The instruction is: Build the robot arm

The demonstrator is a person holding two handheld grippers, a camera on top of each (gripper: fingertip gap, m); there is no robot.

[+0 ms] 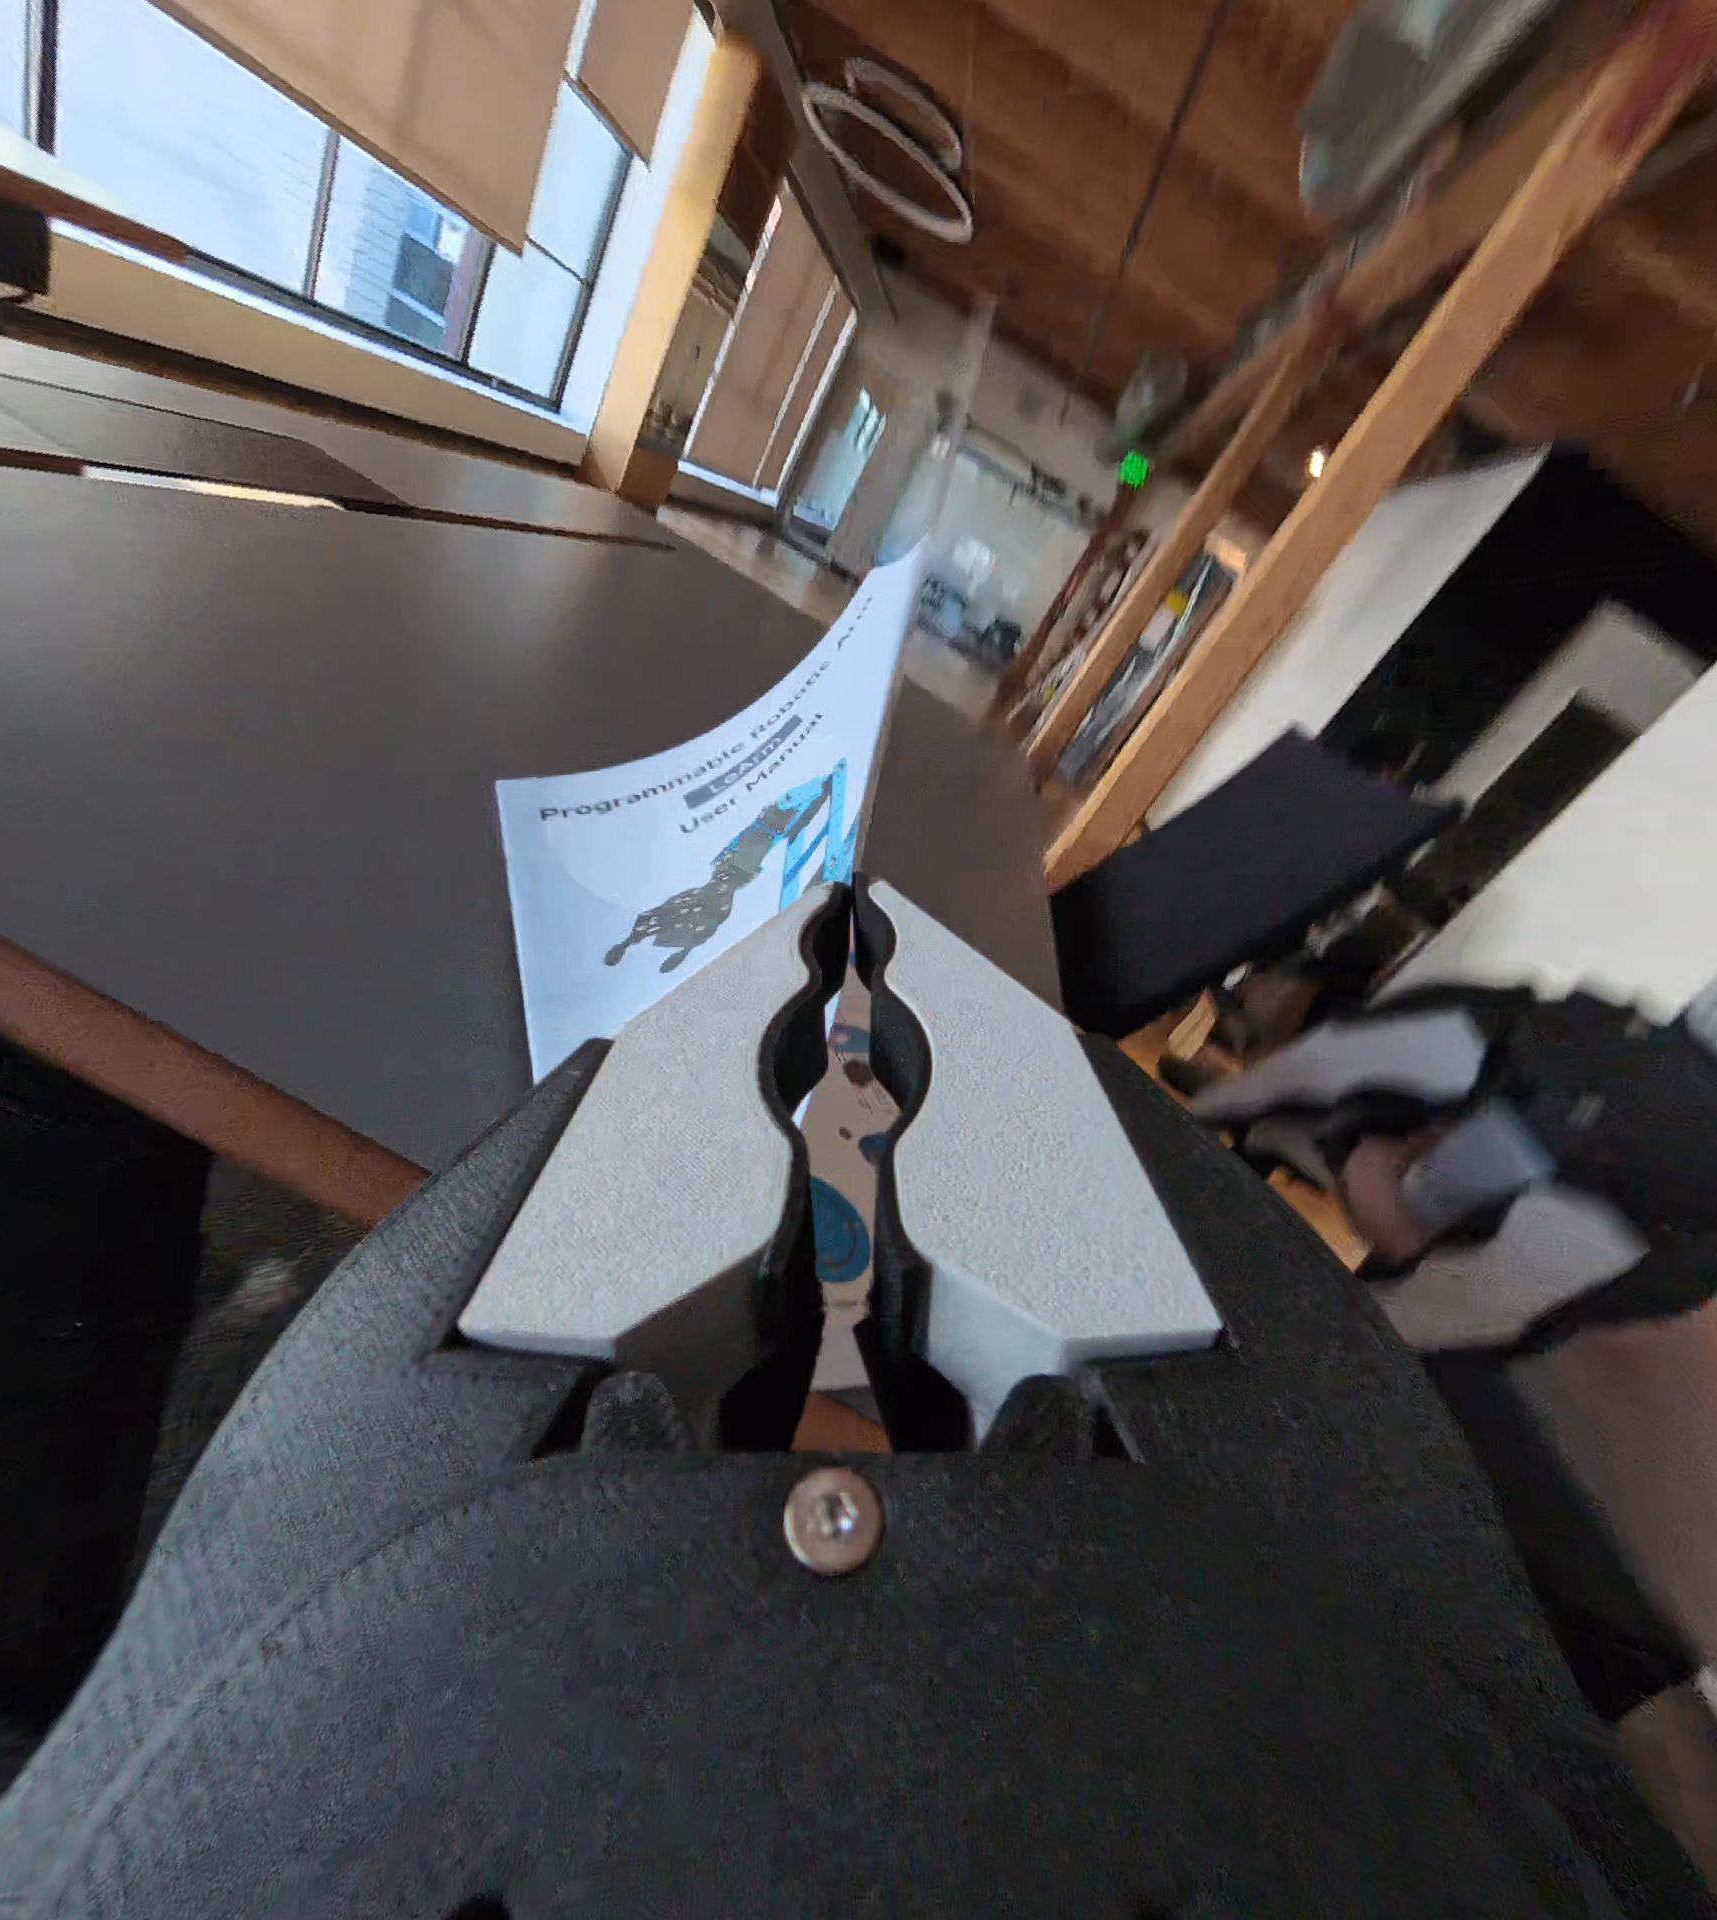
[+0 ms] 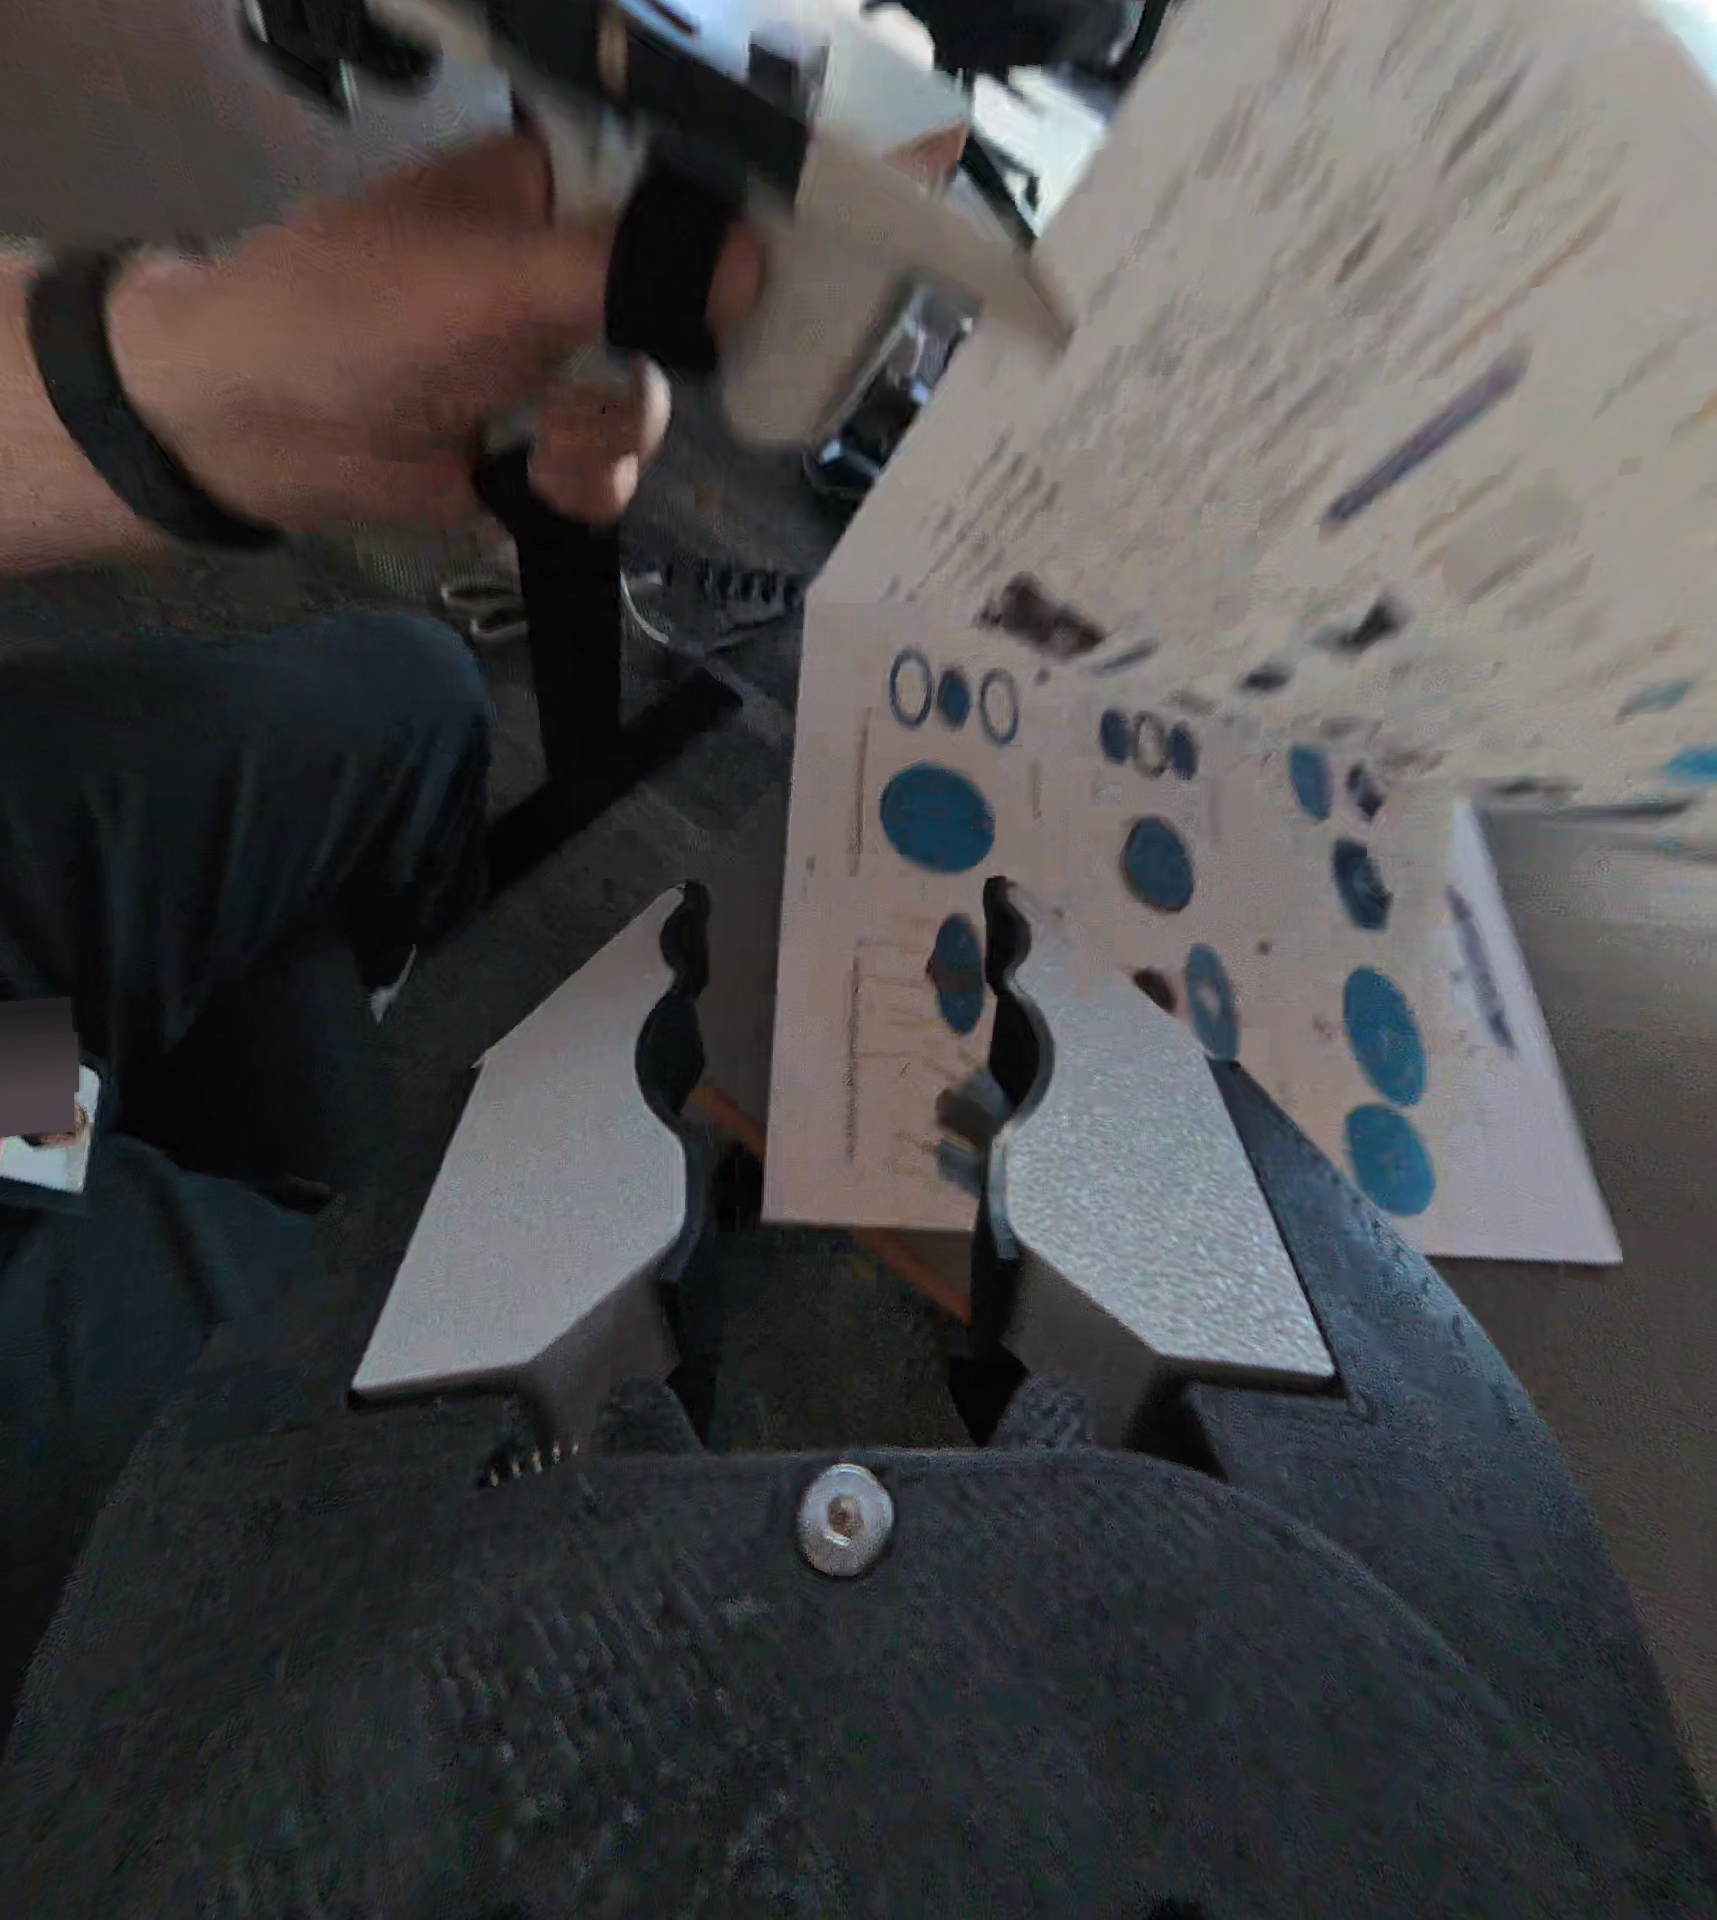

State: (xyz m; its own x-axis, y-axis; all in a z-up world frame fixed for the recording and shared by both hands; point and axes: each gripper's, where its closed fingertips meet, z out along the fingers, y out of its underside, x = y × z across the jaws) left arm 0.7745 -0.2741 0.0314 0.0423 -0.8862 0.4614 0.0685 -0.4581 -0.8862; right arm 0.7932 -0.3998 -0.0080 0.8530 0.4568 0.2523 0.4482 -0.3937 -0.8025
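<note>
A white booklet (image 1: 688,831) with a blue robot-arm picture on its cover lies on a dark table (image 1: 262,675). My left gripper (image 1: 852,896) is shut on the cover's edge and holds it lifted and curved upward. In the right wrist view the raised sheet (image 2: 1197,364) shows its inner side with blue round drawings, above the flat page (image 2: 1519,1164). My right gripper (image 2: 843,894) is open and empty, with the sheet's lower corner in front of the gap between its fingers. It also shows blurred in the left wrist view (image 1: 1436,1153).
A person's hand (image 2: 334,343) with a dark wristband holds the left gripper (image 2: 792,260) at the upper left. Dark trousers (image 2: 158,831) fill the left side. The table's wooden edge (image 1: 158,1070) runs below the booklet. A black chair (image 1: 1238,873) stands to the right. My hands' fingertips stand some 15 centimetres from each other.
</note>
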